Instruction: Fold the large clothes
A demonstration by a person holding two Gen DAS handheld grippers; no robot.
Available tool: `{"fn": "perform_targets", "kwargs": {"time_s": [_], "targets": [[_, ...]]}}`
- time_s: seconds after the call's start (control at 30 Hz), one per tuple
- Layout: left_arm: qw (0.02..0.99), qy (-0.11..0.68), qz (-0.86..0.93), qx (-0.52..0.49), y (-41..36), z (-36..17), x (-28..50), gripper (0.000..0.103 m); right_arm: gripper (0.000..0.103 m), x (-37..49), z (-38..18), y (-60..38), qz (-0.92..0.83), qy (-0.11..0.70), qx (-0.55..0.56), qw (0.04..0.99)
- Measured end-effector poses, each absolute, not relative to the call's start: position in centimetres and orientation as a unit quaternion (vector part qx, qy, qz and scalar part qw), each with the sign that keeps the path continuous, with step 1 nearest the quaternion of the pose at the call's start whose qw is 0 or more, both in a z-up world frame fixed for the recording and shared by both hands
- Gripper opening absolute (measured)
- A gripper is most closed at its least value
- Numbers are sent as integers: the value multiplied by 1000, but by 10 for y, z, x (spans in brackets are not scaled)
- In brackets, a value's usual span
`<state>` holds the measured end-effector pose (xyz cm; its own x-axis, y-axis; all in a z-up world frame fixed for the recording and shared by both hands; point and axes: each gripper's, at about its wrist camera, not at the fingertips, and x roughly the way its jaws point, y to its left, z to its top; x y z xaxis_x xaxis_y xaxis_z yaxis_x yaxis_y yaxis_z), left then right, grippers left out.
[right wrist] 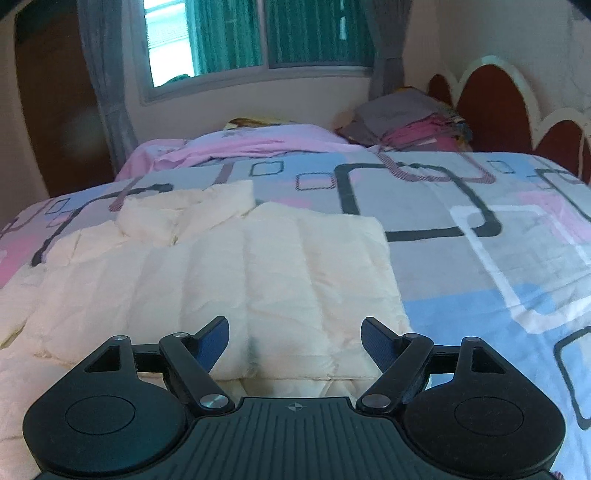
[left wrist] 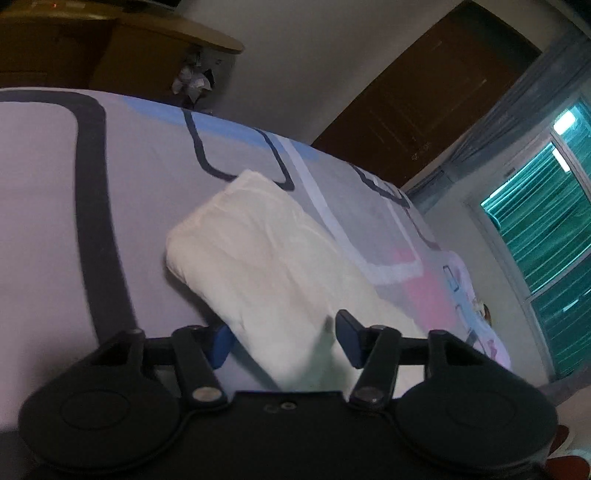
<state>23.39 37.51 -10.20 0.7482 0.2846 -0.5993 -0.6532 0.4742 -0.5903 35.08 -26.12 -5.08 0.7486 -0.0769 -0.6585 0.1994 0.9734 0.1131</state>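
A cream quilted puffer jacket [right wrist: 229,266] lies folded on the bed, with its collar [right wrist: 192,206] at the far end. My right gripper [right wrist: 295,343] is open just above the jacket's near folded edge, one finger on each side. In the left wrist view a folded part of the jacket [left wrist: 266,258] stretches away from me. My left gripper [left wrist: 284,343] is open with its fingers either side of the jacket's near end; I cannot tell whether they touch it.
The bed sheet [right wrist: 480,258] has grey, pink and blue square patterns. A pink blanket [right wrist: 251,144] and a stack of folded clothes [right wrist: 406,118] lie at the far end by the headboard [right wrist: 495,99]. A window [right wrist: 258,33], a wooden wardrobe [left wrist: 424,96] and a desk [left wrist: 110,48] surround the bed.
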Motion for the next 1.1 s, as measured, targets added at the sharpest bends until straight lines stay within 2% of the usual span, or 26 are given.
{"fn": "perform_targets", "kwargs": {"time_s": [0.07, 0.27, 0.5, 0.77, 1.1], "targets": [[841, 218, 256, -424, 380, -99, 245, 9, 79, 351, -49, -262, -85, 347, 98, 929], [910, 185, 147, -339, 323, -48, 283, 9, 79, 349, -39, -262, -98, 339, 101, 930], [945, 222, -33, -238, 173, -12, 344, 9, 79, 350, -32, -270, -95, 325, 107, 935], [925, 289, -184, -162, 6, -15, 396, 9, 79, 343, -30, -309, -111, 312, 145, 932], [882, 363, -284, -101, -131, -63, 415, 9, 79, 317, -28, -377, -153, 294, 235, 914]]}}
